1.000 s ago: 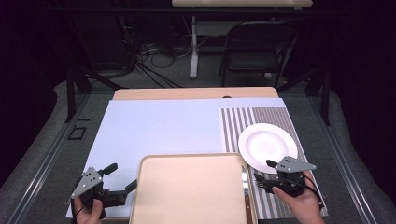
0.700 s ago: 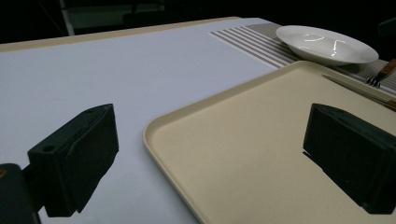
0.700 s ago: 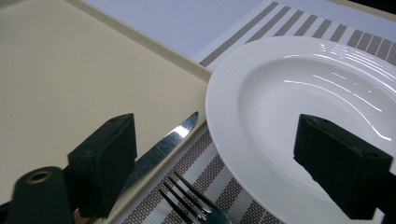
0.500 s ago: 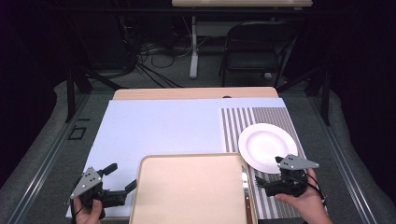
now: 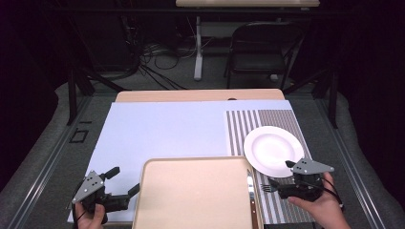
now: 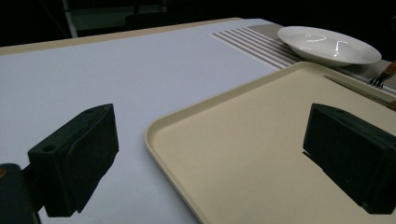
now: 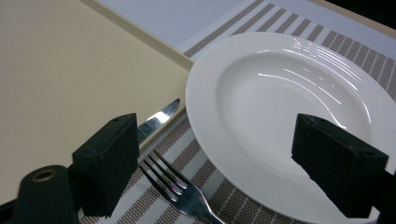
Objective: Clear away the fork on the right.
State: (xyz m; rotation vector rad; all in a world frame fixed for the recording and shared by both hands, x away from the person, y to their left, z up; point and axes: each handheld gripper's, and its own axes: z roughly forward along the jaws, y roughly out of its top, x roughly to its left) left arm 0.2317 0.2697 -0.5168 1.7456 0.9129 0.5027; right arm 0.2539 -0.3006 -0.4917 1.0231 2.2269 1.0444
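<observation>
Our right gripper (image 5: 282,183) has just been closing its jaws a little, yet they stand wide and released, nothing pressed between them. The fork (image 7: 180,193) lies between and just below them on the striped placemat (image 7: 280,28), the white plate (image 7: 285,107) just ahead. Our left gripper (image 5: 125,183) hangs released too, one jaw over the beige tray (image 6: 261,154).

A glossy white plate (image 7: 289,116) and shiny metal fork (image 7: 180,189) lie on a woven striped placemat (image 7: 275,28).
</observation>
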